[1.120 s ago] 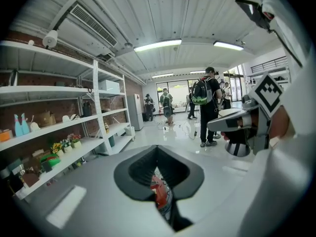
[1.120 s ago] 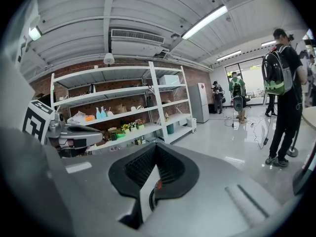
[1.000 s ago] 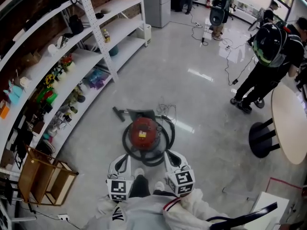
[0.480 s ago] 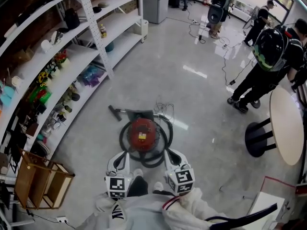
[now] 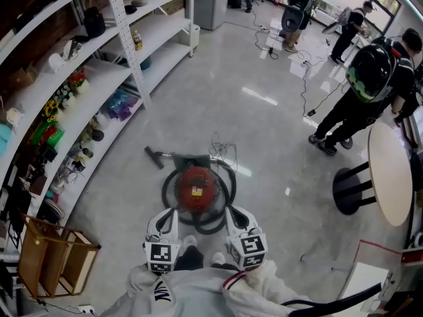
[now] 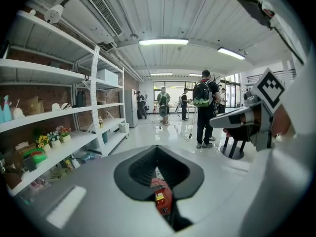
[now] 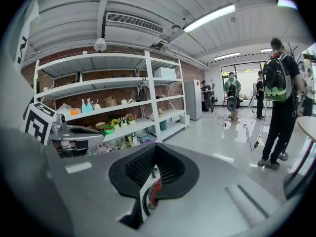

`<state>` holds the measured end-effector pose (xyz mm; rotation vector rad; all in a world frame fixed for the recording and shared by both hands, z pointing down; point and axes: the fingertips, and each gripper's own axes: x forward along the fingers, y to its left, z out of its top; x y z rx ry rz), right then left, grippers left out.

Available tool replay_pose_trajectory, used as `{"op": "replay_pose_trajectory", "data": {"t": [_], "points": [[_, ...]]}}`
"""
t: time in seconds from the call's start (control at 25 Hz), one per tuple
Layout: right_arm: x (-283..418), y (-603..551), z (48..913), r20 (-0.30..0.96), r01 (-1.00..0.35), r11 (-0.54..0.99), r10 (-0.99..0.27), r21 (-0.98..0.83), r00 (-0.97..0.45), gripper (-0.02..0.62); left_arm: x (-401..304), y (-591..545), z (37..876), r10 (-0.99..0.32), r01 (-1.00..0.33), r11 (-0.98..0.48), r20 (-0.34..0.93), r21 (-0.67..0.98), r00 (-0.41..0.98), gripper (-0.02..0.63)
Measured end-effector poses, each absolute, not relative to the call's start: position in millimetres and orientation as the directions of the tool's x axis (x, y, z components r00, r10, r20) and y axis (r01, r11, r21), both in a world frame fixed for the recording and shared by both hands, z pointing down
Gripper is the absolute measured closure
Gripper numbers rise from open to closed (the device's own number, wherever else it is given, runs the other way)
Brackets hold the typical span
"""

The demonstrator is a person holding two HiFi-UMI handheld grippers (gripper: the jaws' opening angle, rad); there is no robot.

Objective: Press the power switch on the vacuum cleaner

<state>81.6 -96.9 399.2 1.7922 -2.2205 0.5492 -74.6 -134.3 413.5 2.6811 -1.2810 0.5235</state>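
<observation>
The vacuum cleaner (image 5: pixel 197 189) sits on the floor in the lower centre of the head view, just ahead of the person. The left tongs (image 5: pixel 168 218) and right tongs (image 5: pixel 232 216) hover on either side of it, both closed on nothing. They are probably kept closed so that a blunt tip can press the switch.
</observation>
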Motion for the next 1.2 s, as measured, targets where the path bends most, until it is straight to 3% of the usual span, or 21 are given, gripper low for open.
{"op": "replay_pose_trajectory", "data": {"t": [0.72, 1.2], "points": [[73, -101, 409, 0.460, -0.992, 0.076, -0.881, -0.100, -0.114, 0.597, -81, -156, 437, -0.651, -0.707, -0.707, 0.377, 0.017, 0.659, 0.609], [75, -114, 437, 0.511, -0.986, 0.121, -0.845, -0.112, -0.161, 0.595, -73, -161, 465, -0.627, -0.706, -0.708, 0.443, 0.020, 0.641, 0.609]]}}
